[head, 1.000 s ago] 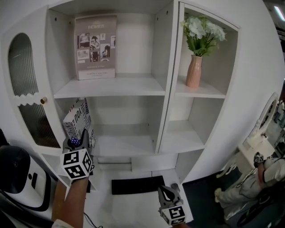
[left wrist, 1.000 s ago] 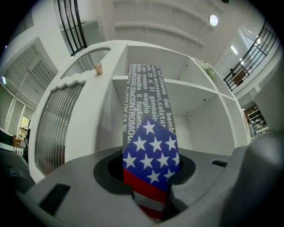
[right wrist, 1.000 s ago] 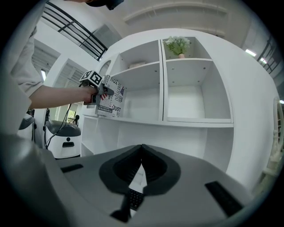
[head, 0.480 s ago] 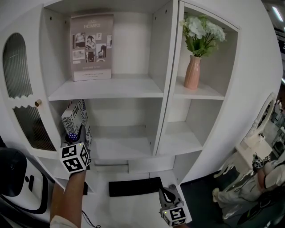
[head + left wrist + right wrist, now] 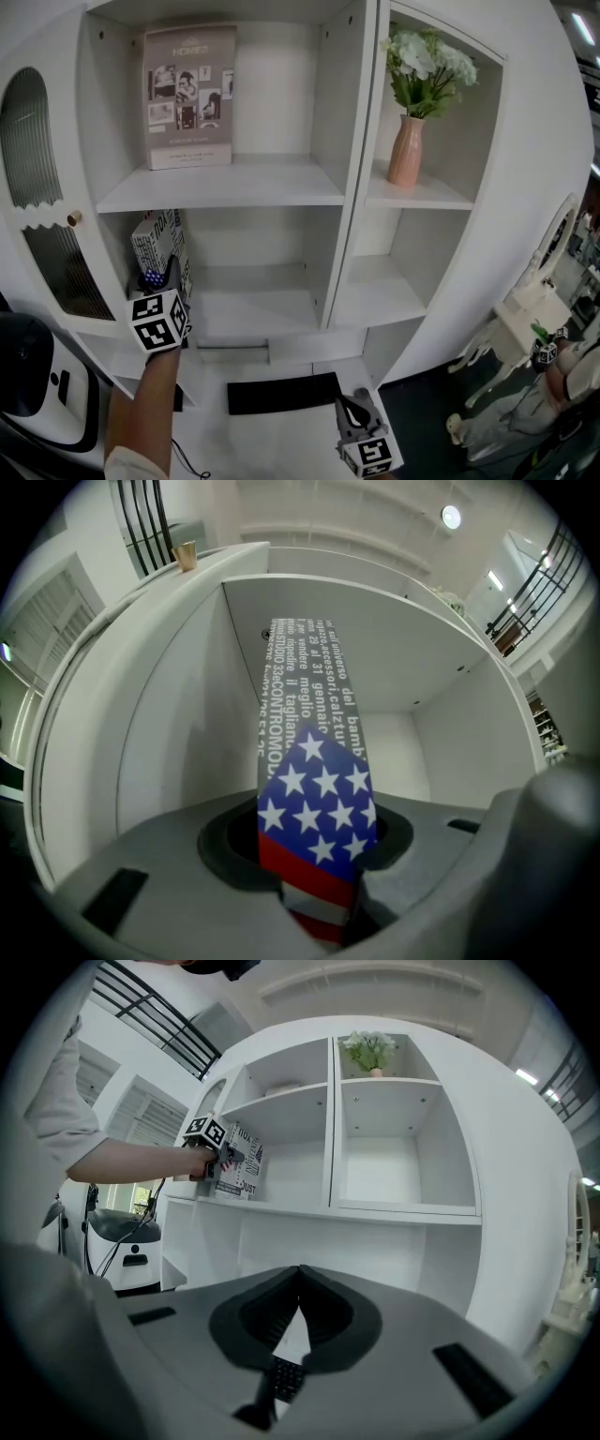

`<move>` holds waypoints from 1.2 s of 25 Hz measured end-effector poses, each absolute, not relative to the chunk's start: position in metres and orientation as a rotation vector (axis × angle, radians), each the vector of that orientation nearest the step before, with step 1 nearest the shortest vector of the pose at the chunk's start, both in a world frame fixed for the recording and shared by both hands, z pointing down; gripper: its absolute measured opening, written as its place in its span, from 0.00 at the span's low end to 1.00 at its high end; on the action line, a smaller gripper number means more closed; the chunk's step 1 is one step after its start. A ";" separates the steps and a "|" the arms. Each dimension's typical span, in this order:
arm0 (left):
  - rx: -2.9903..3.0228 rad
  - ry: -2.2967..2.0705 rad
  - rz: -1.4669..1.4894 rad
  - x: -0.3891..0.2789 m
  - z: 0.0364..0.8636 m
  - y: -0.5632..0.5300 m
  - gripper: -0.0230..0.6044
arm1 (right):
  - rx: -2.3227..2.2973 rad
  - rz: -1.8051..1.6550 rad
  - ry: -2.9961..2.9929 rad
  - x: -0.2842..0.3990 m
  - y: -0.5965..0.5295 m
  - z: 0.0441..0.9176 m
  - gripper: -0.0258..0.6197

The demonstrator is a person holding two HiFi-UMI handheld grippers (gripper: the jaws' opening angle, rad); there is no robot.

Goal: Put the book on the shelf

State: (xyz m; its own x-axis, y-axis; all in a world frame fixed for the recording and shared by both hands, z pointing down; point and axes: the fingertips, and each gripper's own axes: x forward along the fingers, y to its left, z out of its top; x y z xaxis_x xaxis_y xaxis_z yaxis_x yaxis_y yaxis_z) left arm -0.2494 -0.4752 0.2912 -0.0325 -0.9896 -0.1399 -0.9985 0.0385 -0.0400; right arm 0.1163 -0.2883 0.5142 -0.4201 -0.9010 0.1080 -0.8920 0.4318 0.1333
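Observation:
A book point(image 5: 157, 243) with black-and-white lettering and a stars-and-stripes spine point(image 5: 315, 789) stands nearly upright in the middle-left compartment of the white shelf unit point(image 5: 225, 185), close to its left wall. My left gripper point(image 5: 162, 279) is shut on the book's lower near edge, and the jaws clamp the spine in the left gripper view point(image 5: 319, 892). Whether the book rests on the shelf board is hidden. My right gripper point(image 5: 353, 411) hangs low in front of the unit, shut and empty point(image 5: 298, 1321).
A grey picture book point(image 5: 187, 96) leans at the back of the top-left compartment. A pink vase with white flowers point(image 5: 408, 148) stands top right. A black mat point(image 5: 285, 392) lies on the base ledge. An arched glass door point(image 5: 41, 187) is at the left, a person point(image 5: 558, 384) at the lower right.
My left gripper has carried the book a little up and deeper into the compartment, and the book stands more upright. The right gripper has stayed in place.

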 end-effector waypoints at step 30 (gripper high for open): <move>-2.053 2.131 0.051 -0.244 0.290 -0.473 0.44 | 1.580 -0.084 -2.523 0.122 -0.288 0.515 0.05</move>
State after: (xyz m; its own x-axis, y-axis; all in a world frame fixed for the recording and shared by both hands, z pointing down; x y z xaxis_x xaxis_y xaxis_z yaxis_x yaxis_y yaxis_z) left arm -0.2438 -0.4729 0.2896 -0.0291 -0.9876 -0.1541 -0.9939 0.0450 -0.1010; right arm 0.1218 -0.2877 0.5150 -0.4273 -0.8976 0.1080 -0.8885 0.4390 0.1337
